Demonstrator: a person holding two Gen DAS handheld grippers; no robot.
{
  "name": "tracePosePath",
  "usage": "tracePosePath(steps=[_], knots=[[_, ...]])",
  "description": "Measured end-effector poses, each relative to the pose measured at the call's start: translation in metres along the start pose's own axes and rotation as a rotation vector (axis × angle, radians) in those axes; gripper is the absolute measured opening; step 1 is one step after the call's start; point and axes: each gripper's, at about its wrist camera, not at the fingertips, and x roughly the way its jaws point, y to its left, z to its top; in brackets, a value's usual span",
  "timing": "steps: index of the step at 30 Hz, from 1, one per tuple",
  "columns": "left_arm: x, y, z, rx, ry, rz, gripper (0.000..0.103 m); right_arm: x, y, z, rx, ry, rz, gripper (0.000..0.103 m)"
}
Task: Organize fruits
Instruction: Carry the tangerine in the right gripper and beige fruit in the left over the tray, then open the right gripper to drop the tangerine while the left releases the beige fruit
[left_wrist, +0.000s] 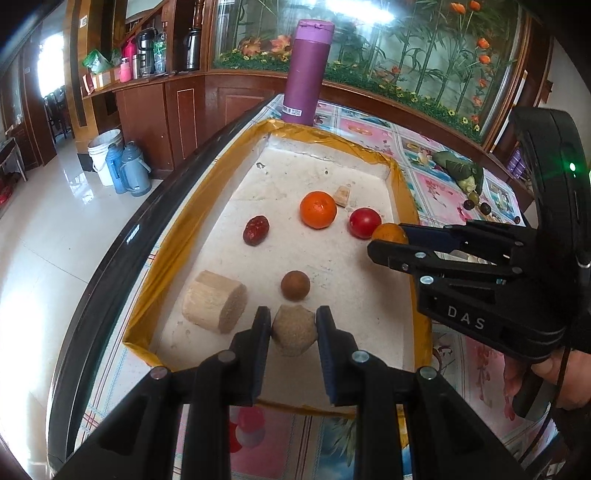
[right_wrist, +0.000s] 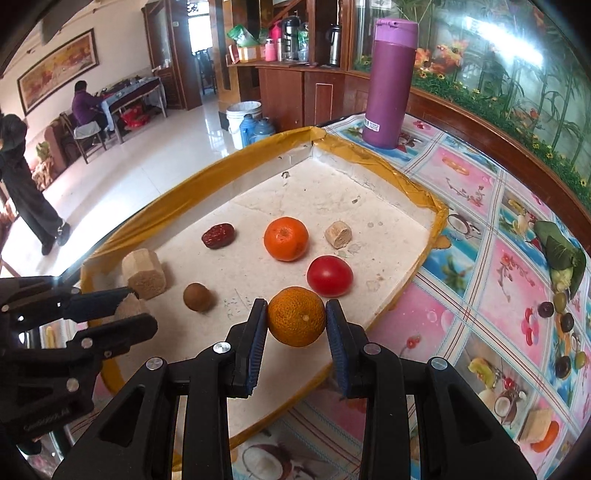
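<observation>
Two oranges (right_wrist: 286, 238) (right_wrist: 296, 316) — three cane chunks (right_wrist: 144, 273) (right_wrist: 338, 233) (left_wrist: 294, 329).

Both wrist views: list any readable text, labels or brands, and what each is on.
"DAS" – white letters on the black body of the right gripper, seen in the left wrist view.
White sticker low on the purple bottle: print too small to read.
Embossed lettering on the left gripper body in the right wrist view: too blurred to read.
Small mark on the table's black rim: unreadable.

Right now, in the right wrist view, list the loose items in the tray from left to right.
Brown round fruit → red date → large orange → red tomato → small pale cut chunk.
</observation>
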Motion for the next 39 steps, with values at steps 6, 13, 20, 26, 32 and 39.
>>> tracePosePath(steps=[6, 13, 20, 26, 32, 39], knots=[[0.01, 0.001, 0.0, -0.003, 0.025, 0.005, 0.028, 0.01, 0.001, 0.001, -0.021, 0.018, -0.011, 0.031], [0.016, -0.005, -0.001, 0.032, 0.016, 0.054, 0.028, 0.017, 0.004, 0.0, -0.043, 0.024, -0.013, 0.031], [0.019, -0.016, -0.005, 0.095, 0.004, 0.116, 0.043, 0.017, 0.004, -0.001, -0.07, 0.016, -0.035, 0.031], [0.014, -0.017, -0.007, 0.094, -0.002, 0.118, 0.045, 0.015, 0.006, -0.002, -0.071, 0.013, -0.044, 0.031], [0.004, -0.012, -0.009, 0.073, -0.02, 0.137, 0.052, 0.002, 0.004, -0.005, -0.041, -0.001, -0.044, 0.031], [-0.013, -0.006, -0.013, 0.02, -0.064, 0.17, 0.065, -0.029, 0.002, -0.017, 0.008, -0.032, -0.045, 0.038]])
